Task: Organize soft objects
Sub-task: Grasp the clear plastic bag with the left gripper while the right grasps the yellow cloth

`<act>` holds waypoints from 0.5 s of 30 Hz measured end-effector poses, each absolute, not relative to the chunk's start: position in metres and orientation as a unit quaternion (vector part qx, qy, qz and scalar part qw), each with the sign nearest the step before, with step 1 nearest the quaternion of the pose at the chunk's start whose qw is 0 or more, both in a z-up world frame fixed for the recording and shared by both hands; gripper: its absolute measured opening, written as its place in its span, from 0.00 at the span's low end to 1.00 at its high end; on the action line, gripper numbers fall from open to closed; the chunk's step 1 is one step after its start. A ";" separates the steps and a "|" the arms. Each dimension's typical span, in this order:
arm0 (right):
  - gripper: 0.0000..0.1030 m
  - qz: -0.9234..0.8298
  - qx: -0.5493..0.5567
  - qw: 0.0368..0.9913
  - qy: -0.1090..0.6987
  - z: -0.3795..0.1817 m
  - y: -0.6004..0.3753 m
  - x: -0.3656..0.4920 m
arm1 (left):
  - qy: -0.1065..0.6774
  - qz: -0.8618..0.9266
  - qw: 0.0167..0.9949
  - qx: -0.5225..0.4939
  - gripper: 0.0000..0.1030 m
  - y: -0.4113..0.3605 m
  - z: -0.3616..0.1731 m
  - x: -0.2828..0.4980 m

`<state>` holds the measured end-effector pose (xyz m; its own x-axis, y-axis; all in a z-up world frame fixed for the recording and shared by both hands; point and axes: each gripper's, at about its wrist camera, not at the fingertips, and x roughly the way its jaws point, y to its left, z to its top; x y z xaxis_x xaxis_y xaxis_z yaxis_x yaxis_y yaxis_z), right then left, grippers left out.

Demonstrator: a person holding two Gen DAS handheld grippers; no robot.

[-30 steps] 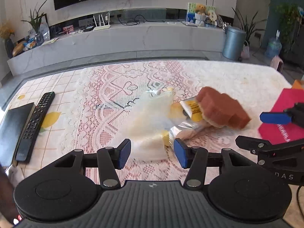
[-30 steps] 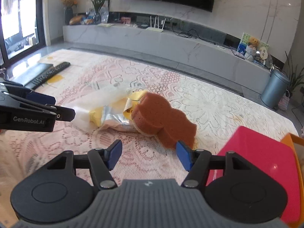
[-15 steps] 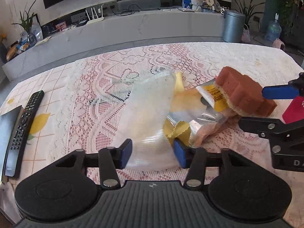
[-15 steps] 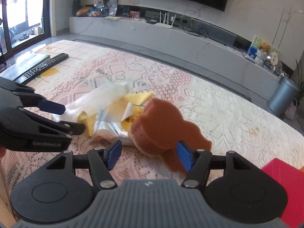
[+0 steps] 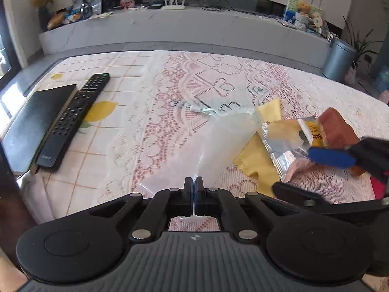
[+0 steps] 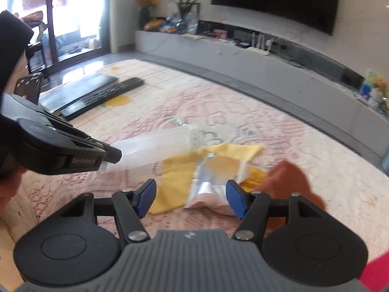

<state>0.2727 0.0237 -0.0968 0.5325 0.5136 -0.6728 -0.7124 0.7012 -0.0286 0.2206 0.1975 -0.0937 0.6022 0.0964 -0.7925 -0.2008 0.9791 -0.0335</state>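
My left gripper (image 5: 194, 185) is shut on the near end of a clear plastic bag (image 5: 218, 141), which lies stretched across the lace cloth; it also shows in the right wrist view (image 6: 155, 148). Beside it lie a yellow cloth (image 5: 261, 168), a crumpled silver foil packet (image 5: 284, 143) and a brown sponge (image 5: 336, 129). My right gripper (image 6: 190, 198) is open, low over the yellow cloth (image 6: 175, 177) and foil packet (image 6: 209, 182), with the sponge (image 6: 289, 177) just to its right.
A black remote (image 5: 73, 119) and a black book (image 5: 31, 121) lie at the table's left. A red tray edge (image 6: 374, 275) shows at the lower right. A grey TV bench (image 5: 184, 31) and a bin (image 5: 339, 58) stand beyond the table.
My left gripper has closed on the plastic bag's near end and swung left. My right gripper has moved left, from the sponge to over the yellow cloth and foil packet.
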 end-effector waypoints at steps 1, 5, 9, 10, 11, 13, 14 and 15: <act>0.52 0.360 -0.156 0.858 0.331 -0.101 0.030 0.274 | 0.431 0.099 0.895 -0.055 0.01 0.199 -0.091 0.219; 0.40 0.368 -0.168 0.848 0.343 -0.116 0.047 0.280 | 0.435 0.102 0.892 -0.070 0.01 0.204 -0.093 0.221; 0.29 0.354 -0.149 0.848 0.365 -0.125 0.051 0.292 | 0.433 0.093 0.893 -0.078 0.01 0.205 -0.093 0.220; 0.28 0.354 -0.135 0.849 0.369 -0.126 0.049 0.296 | 0.433 0.091 0.893 -0.079 0.01 0.205 -0.094 0.220; 0.20 0.350 -0.125 0.851 0.372 -0.126 0.048 0.298 | 0.434 0.088 0.893 -0.079 0.01 0.204 -0.094 0.220; 0.06 0.336 -0.122 0.856 0.375 -0.126 0.046 0.302 | 0.433 0.083 0.894 -0.078 0.01 0.203 -0.094 0.220; 0.02 0.332 -0.120 0.857 0.377 -0.126 0.046 0.304 | 0.432 0.081 0.895 -0.078 0.01 0.202 -0.093 0.220; 0.01 0.332 -0.118 0.856 0.379 -0.127 0.045 0.305 | 0.431 0.080 0.895 -0.077 0.01 0.202 -0.093 0.220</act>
<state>0.3046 0.0449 -0.1265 0.4934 0.4786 -0.7263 -0.6569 0.7523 0.0495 0.2196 0.2018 -0.0931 0.6152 0.0767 -0.7846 -0.2100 0.9752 -0.0693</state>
